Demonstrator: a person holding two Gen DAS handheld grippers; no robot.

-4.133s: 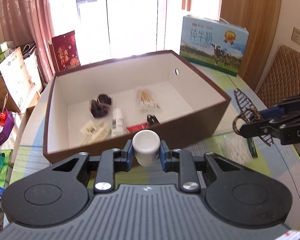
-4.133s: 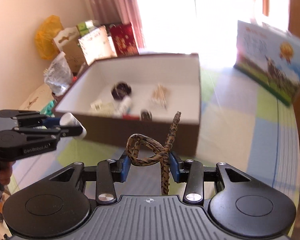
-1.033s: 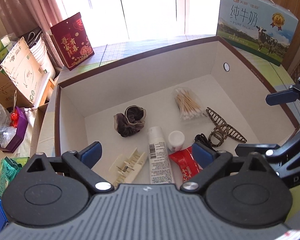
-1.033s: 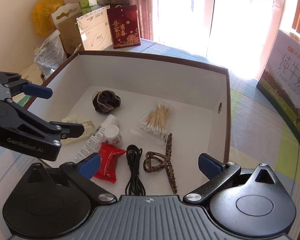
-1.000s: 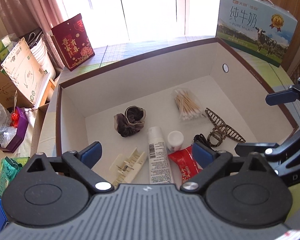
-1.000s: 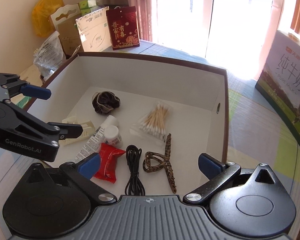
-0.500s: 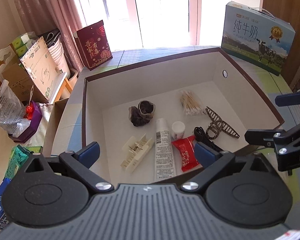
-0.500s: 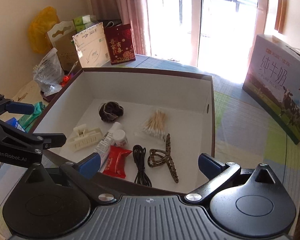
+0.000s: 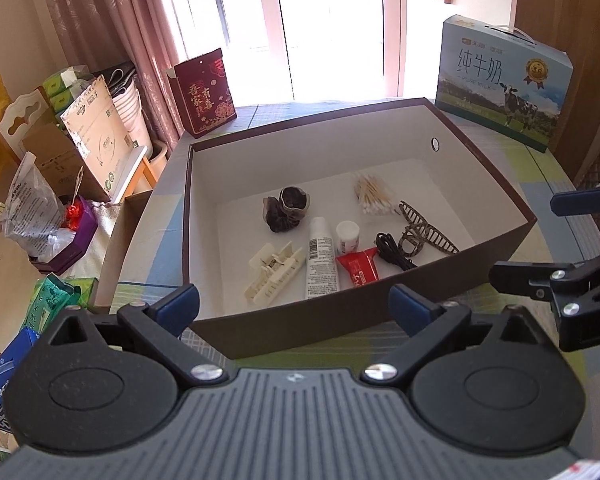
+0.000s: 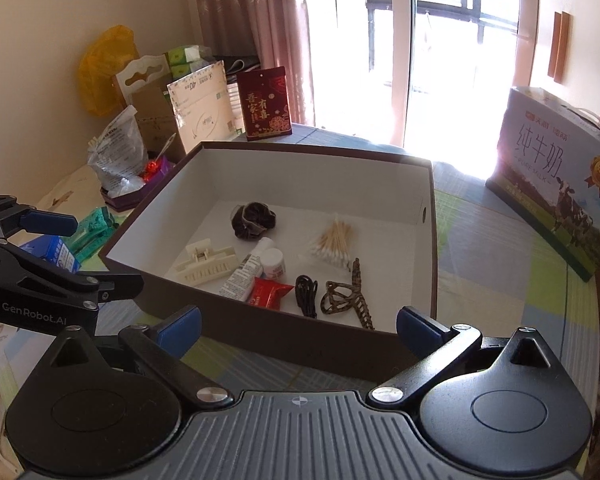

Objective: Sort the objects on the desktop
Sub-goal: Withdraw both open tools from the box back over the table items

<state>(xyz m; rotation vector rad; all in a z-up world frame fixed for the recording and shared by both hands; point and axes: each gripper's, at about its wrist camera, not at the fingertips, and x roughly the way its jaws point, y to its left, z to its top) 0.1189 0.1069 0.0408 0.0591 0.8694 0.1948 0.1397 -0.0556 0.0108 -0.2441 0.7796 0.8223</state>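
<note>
Milk carton (image 9: 504, 80) on table, red gift bag (image 9: 204, 92) nr curtain (image 9: 120, 20)

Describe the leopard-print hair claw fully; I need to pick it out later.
The leopard-print hair claw is a brown-and-tan mottled clip, plastic by its look, with looped handles and long curved teeth. It lies flat on the white floor of the brown box, near the front right corner, beside the black cord. Nothing grips it.
</note>
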